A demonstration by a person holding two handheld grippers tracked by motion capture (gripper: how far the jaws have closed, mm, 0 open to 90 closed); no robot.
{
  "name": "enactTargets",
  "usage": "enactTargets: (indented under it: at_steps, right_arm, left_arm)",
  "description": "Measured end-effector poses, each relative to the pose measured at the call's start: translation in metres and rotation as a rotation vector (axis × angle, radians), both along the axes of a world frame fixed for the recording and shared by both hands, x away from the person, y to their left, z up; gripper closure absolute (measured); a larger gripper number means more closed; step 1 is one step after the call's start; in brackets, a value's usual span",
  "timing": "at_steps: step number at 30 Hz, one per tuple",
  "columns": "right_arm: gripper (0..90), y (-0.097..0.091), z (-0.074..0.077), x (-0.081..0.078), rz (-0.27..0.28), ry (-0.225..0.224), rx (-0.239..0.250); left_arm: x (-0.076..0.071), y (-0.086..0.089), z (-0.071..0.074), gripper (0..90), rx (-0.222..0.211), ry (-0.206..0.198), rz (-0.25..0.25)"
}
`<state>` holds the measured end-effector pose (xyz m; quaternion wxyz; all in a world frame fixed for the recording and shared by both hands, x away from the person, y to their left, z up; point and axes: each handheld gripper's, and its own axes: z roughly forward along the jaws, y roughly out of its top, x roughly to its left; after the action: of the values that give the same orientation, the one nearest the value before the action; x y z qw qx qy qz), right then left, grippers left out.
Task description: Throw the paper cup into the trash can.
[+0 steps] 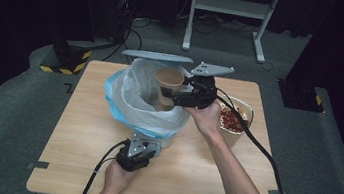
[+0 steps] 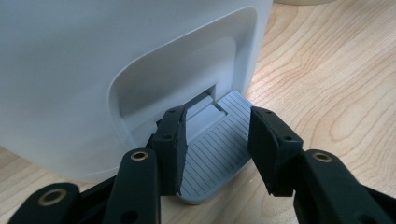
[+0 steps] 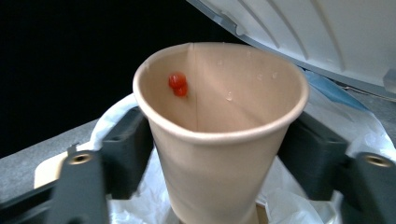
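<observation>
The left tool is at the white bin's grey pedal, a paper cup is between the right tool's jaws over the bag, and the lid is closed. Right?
No: the lid is raised, not closed, as the high view shows. The rest holds: left tool at the grey pedal, paper cup between the right tool's jaws over the bag.

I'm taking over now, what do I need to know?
Left gripper: jaws closed around the bin's pedal, pushing it down. The lid stands open.
Right gripper: a paper cup stands upright between its jaws, over the bag in the bin. I cannot tell if the jaws squeeze it.
Cup: nearly empty, with a red blob stuck inside.
Done: bin opened, cup brought over it.
Left: probably drop the cup in, then let go of the pedal so the lid closes.
</observation>
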<state>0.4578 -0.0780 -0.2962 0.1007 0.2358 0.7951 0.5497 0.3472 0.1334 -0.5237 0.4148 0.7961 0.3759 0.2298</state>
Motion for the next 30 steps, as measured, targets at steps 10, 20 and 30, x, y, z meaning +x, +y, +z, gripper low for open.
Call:
enactTargets:
  at_steps: [10,20,30]
  right_arm:
    - [19.2,-0.009,-0.002,-0.007,-0.006,-0.027,-0.006]
    - [35.7,-0.031,0.003,-0.026,-0.037,-0.096,0.032]
    - [44.6,-0.072,-0.01,-0.035,-0.115,-0.101,0.061]
  left_arm:
    - [0.0,0.0,0.0,56.9,0.001,-0.001,0.0]
    - [0.0,0.0,0.0,56.9,0.009,-0.007,0.001]
    - [0.0,0.0,0.0,56.6,0.011,-0.009,0.002]
